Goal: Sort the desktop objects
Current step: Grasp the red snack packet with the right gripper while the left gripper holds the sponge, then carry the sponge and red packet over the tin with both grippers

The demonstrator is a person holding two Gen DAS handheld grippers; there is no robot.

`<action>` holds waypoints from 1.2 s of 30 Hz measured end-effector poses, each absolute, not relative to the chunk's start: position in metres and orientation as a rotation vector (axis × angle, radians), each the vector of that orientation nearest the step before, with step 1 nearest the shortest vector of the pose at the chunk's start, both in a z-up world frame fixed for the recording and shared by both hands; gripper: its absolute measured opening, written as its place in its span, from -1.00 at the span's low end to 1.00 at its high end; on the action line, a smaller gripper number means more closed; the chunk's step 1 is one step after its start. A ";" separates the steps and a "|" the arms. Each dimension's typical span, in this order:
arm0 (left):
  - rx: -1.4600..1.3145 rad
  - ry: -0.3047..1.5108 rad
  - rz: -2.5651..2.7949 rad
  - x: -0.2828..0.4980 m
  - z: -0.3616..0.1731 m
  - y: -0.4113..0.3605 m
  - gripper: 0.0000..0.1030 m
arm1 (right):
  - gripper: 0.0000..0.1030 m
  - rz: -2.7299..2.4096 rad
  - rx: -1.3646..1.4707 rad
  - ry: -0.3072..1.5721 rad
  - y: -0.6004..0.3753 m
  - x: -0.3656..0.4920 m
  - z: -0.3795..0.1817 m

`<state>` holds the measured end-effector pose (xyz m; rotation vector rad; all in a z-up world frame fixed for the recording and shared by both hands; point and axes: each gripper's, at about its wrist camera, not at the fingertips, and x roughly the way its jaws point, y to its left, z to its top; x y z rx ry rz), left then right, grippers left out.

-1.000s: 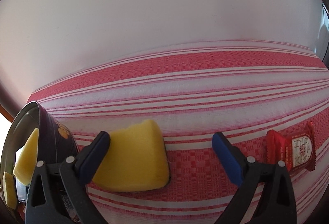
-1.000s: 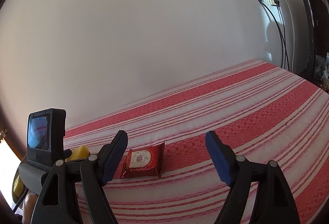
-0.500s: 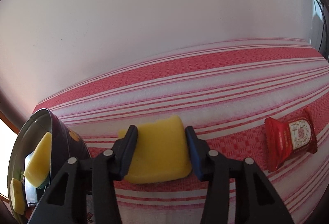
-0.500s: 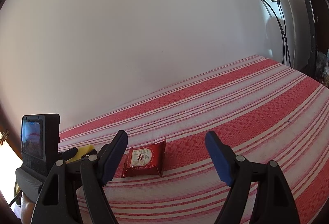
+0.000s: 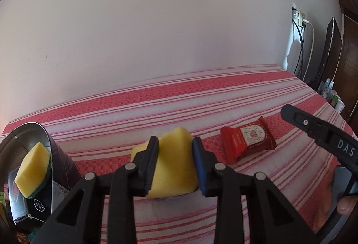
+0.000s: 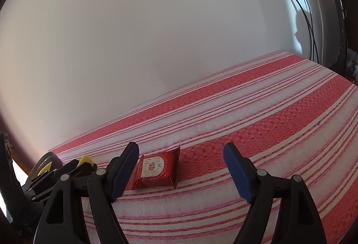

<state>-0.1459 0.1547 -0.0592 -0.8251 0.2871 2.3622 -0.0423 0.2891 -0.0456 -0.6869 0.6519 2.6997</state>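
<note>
Bright daylight – sharp focus – fisheye edges dark, curved.

My left gripper is squeezing the yellow sponge between both pads; the red packet is lying right of them.

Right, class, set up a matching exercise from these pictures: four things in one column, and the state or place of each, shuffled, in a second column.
Column one:
1. left gripper
2. right gripper
3. red snack packet
4. metal tin

Column two:
A. lies flat on the striped cloth, untouched
B. open, nothing between its fingers
C. shut on the yellow sponge
D. holds another yellow sponge with a green underside

Pairs: 1-C, 2-B, 3-A, 4-D
</note>
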 end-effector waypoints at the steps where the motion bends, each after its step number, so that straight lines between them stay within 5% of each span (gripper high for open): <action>1: -0.825 0.282 2.356 -0.144 -0.060 0.153 -0.41 | 0.55 2.705 -0.710 0.656 0.289 -0.045 -0.047; 13: -0.578 0.095 2.319 -0.119 -0.025 0.111 -0.41 | 0.54 2.695 -1.107 0.587 0.267 -0.113 -0.071; 14: -0.575 0.093 2.322 -0.120 -0.026 0.111 -0.41 | 0.47 2.695 -1.135 0.549 0.263 -0.117 -0.072; 15: -0.577 0.090 2.325 -0.121 -0.027 0.119 -0.41 | 0.07 2.691 -1.145 0.505 0.259 -0.119 -0.071; 17: -0.577 0.086 2.327 -0.123 -0.026 0.119 -0.41 | 0.03 2.710 -1.166 0.455 0.253 -0.122 -0.071; 36: -0.391 -0.005 2.418 -0.102 -0.001 0.079 -0.41 | -0.03 2.948 -0.521 0.386 0.236 -0.055 -0.025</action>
